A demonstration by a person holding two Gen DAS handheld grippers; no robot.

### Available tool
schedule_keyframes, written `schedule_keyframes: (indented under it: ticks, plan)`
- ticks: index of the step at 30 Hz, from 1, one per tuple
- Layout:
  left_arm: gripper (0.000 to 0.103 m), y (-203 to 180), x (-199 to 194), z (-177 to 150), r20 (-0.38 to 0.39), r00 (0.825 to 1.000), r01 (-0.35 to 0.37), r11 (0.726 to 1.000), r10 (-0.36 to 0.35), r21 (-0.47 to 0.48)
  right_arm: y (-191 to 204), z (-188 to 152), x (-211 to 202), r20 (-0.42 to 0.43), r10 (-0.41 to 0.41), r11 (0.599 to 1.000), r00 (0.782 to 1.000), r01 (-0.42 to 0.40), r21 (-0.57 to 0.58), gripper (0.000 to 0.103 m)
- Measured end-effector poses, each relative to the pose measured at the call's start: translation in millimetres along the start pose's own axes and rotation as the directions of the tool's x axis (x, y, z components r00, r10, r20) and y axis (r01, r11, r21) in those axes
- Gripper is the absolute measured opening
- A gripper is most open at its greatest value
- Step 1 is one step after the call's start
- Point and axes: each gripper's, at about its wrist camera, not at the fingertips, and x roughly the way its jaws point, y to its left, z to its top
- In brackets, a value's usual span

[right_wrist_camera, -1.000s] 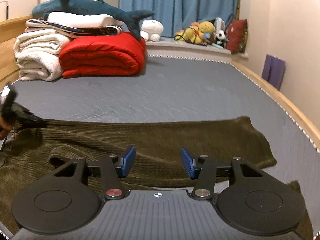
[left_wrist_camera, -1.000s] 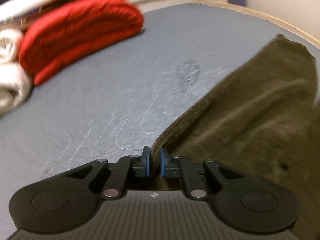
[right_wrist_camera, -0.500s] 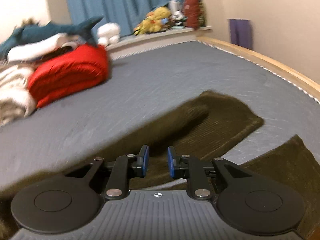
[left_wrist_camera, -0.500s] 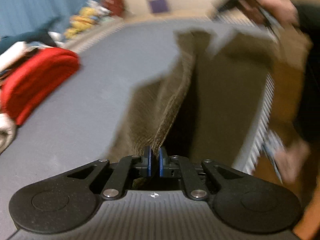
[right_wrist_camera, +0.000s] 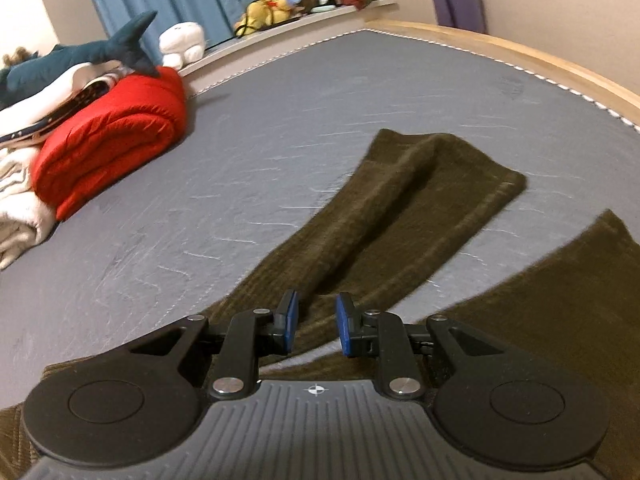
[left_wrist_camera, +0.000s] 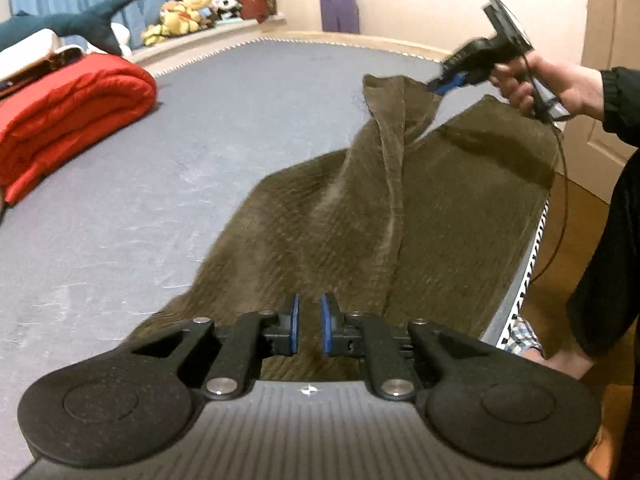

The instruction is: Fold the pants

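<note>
One pair of olive-brown corduroy pants is counted on the grey mattress, with two legs visible. Two black two-finger grippers with blue pads are counted: left, right. Beyond the pants, one rolled red quilt and one dark blue plush shark are counted.
</note>
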Motion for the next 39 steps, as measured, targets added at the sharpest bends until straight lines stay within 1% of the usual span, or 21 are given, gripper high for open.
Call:
schedule_keyframes:
  ticks: [3, 6, 8, 9, 11, 12, 13, 19, 21, 23, 24, 26, 27, 28, 29, 30, 31, 32, 35, 37, 39]
  plan:
    - [0.013, -12.8, 14.0, 2.5, -0.041, 0.999, 0.005, 0.998, -0.002, 0.064, 12.7, 4.4, 18.2, -0.02, 0.027, 1.0, 0.999, -0.027, 0.005, 0.023]
    - [0.026, -21.0, 24.9, 1.7, -0.066, 0.998, 0.02, 0.996, -0.015, 0.083, 24.0, 8.6, 41.0, -0.054, 0.034, 0.999, 0.998, -0.034, 0.017, 0.024]
    - [0.028, -22.7, 30.2, -0.5, -0.081, 0.997, 0.012, 0.995, -0.005, 0.095, 30.4, 11.3, 53.8, -0.068, 0.028, 0.999, 0.997, -0.026, 0.031, 0.031]
    - [0.028, -21.2, 33.0, -2.7, -0.087, 0.996, 0.009, 0.995, -0.001, 0.098, 33.4, 12.7, 59.6, -0.071, 0.022, 0.999, 0.997, -0.019, 0.035, 0.04]
    - [0.028, -18.3, 36.4, -2.3, -0.092, 0.996, 0.003, 0.996, 0.006, 0.093, 40.1, 14.9, 72.6, -0.085, 0.001, 0.999, 0.996, 0.002, 0.039, 0.069]
    - [0.028, -15.6, 36.5, -2.1, -0.092, 0.996, 0.0, 0.996, 0.008, 0.084, 42.0, 15.0, 77.9, -0.093, -0.009, 0.999, 0.996, 0.013, 0.038, 0.075]
    - [0.028, -12.5, 37.2, -2.4, -0.091, 0.996, -0.003, 0.997, 0.01, 0.077, 44.0, 14.5, 84.2, -0.102, -0.015, 0.999, 0.995, 0.018, 0.032, 0.079]
    - [0.028, 1.9, 33.4, -3.1, -0.087, 0.995, -0.043, 0.997, 0.048, 0.058, 57.7, 10.4, 109.3, -0.13, -0.104, 0.994, 0.986, 0.1, -0.041, 0.08]
    - [0.028, 6.4, 33.0, -2.9, -0.088, 0.995, -0.052, 0.997, 0.056, 0.051, 62.2, 9.2, 110.5, -0.125, -0.142, 0.988, 0.982, 0.132, -0.085, 0.075]
    - [0.028, 8.1, 32.0, -1.9, -0.087, 0.994, -0.06, 0.997, 0.064, 0.047, 64.8, 7.7, 107.4, -0.114, -0.169, 0.979, 0.979, 0.153, -0.137, 0.058]
    - [0.028, 8.2, 31.9, -1.5, -0.086, 0.994, -0.066, 0.997, 0.07, 0.046, 63.9, 8.2, 104.8, -0.109, -0.164, 0.978, 0.98, 0.147, -0.148, 0.053]
    - [0.028, 8.8, 31.0, -0.3, -0.084, 0.993, -0.08, 0.996, 0.083, 0.043, 57.9, 10.8, 95.1, -0.1, -0.148, 0.98, 0.984, 0.132, -0.148, 0.029]
    - [0.028, 8.3, 30.2, 0.4, -0.082, 0.993, -0.087, 0.995, 0.091, 0.043, 54.0, 11.7, 87.0, -0.096, -0.141, 0.981, 0.985, 0.126, -0.147, 0.025]
    - [0.028, 7.3, 28.8, 1.4, -0.079, 0.992, -0.093, 0.995, 0.096, 0.044, 51.8, 12.8, 80.1, -0.093, -0.134, 0.982, 0.987, 0.119, -0.149, 0.014]
    - [0.028, 6.5, 27.5, 2.2, -0.074, 0.992, -0.096, 0.994, 0.099, 0.046, 49.6, 13.5, 70.4, -0.089, -0.131, 0.981, 0.987, 0.116, -0.157, 0.005]
    - [0.028, 5.1, 25.3, 3.7, -0.067, 0.993, -0.098, 0.994, 0.101, 0.049, 48.1, 14.5, 58.8, -0.082, -0.122, 0.98, 0.989, 0.108, -0.164, 0.005]
    - [0.028, 3.8, 23.9, 5.1, -0.061, 0.993, -0.098, 0.994, 0.101, 0.051, 46.5, 15.2, 44.4, -0.068, -0.103, 0.981, 0.992, 0.09, -0.171, 0.001]
    - [0.028, 2.1, 21.7, 6.8, -0.054, 0.994, -0.094, 0.994, 0.097, 0.054, 44.4, 14.7, 28.7, -0.051, -0.084, 0.98, 0.995, 0.074, -0.184, 0.0]
    - [0.028, -5.6, 14.5, 11.6, -0.026, 0.997, -0.073, 0.995, 0.075, 0.071, 35.9, 8.0, -22.8, -0.014, -0.01, 0.97, 1.0, 0.006, -0.245, 0.0]
    - [0.028, -12.0, 12.7, 14.2, -0.016, 0.998, -0.052, 0.996, 0.053, 0.079, 24.4, -4.2, -47.2, -0.03, 0.027, 0.957, 0.999, -0.034, -0.288, 0.0]
    - [0.028, -19.8, 15.9, 17.2, -0.016, 0.999, -0.033, 0.996, 0.035, 0.089, 11.2, -20.7, -55.2, -0.064, 0.021, 0.948, 0.998, -0.041, -0.316, 0.0]
